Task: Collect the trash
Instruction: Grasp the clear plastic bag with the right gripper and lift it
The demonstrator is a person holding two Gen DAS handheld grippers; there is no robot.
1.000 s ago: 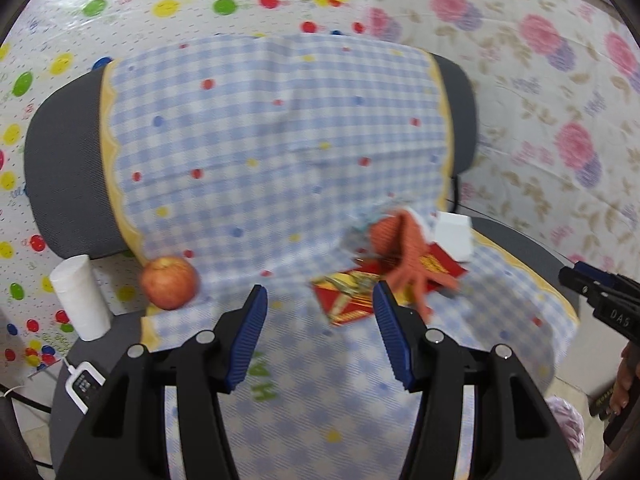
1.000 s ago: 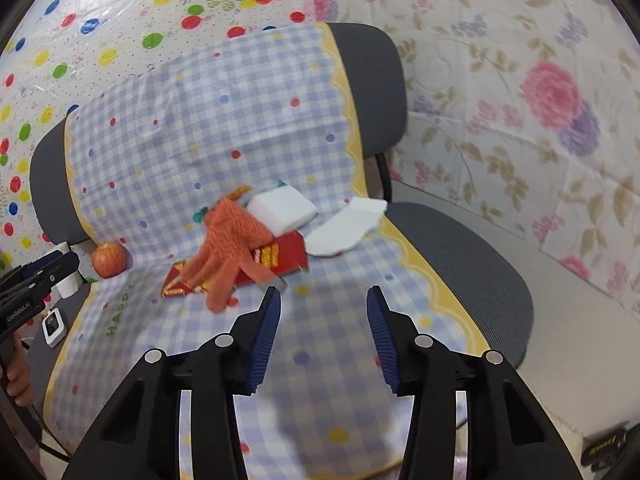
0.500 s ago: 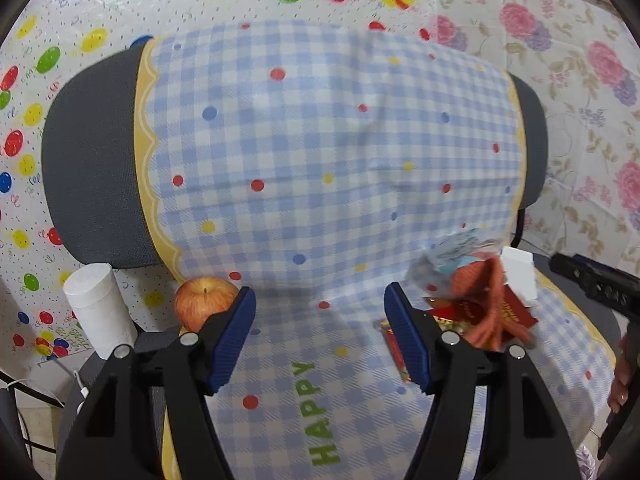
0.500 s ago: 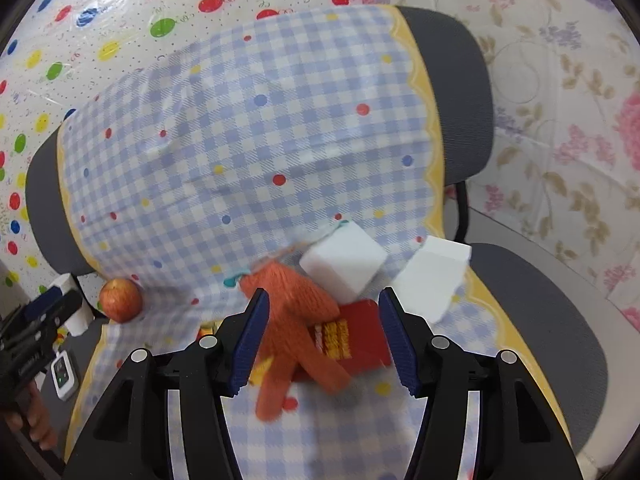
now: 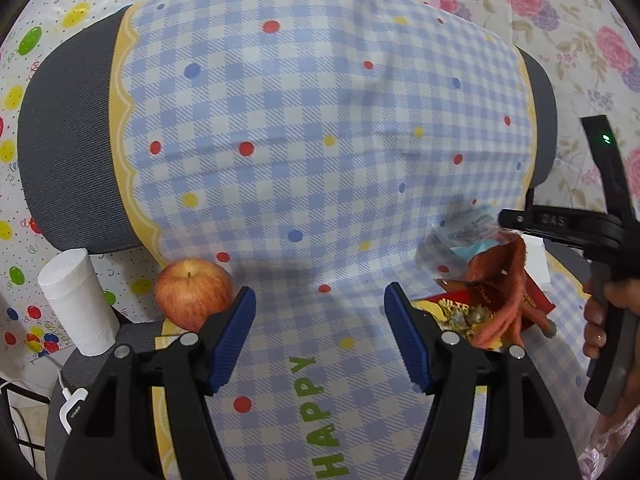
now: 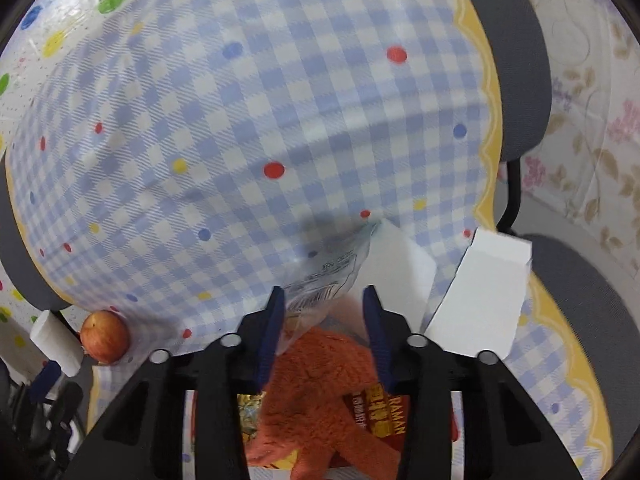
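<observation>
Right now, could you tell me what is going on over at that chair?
A person is clearing trash off a chair draped in a checked cloth, with a gripper in each hand. The right gripper has just been closing, its jaws either side of a clear plastic wrapper above an orange glove; a firm pinch isn't visible. The left gripper hangs open and empty beside an apple.

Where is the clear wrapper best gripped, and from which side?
Probably pinch the clear wrapper at its printed lower edge, coming from the front and above. It is a thin sheet leaning on the chair back, and that edge lifts free over the orange glove.
</observation>
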